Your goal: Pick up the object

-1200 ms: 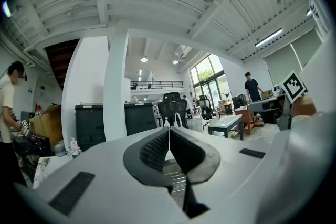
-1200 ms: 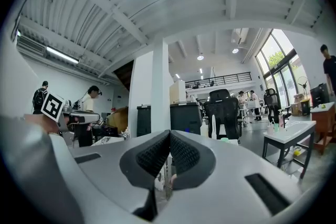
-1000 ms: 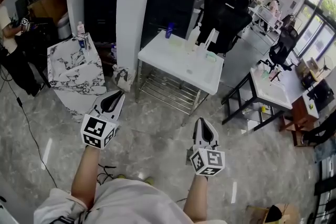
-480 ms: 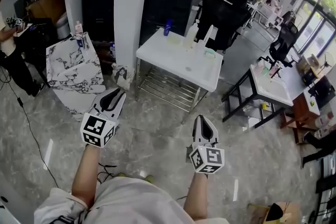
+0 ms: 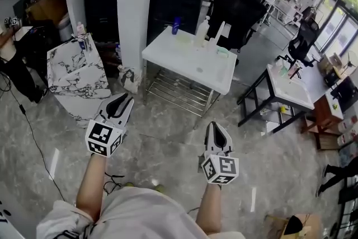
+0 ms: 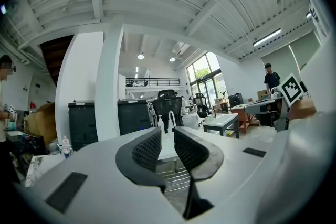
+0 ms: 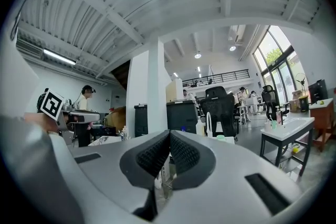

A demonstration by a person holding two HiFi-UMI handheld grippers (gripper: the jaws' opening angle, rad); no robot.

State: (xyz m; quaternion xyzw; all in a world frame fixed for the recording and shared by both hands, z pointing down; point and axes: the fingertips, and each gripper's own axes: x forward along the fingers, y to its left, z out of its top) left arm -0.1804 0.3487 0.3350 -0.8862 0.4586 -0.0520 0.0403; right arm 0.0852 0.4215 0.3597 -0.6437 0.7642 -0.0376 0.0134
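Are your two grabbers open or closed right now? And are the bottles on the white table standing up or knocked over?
left gripper: open a little, nothing between its jaws.
right gripper: shut, jaws pressed together, holding nothing.
blue bottle: standing upright on the white table.
pale bottle: standing upright on the same table.
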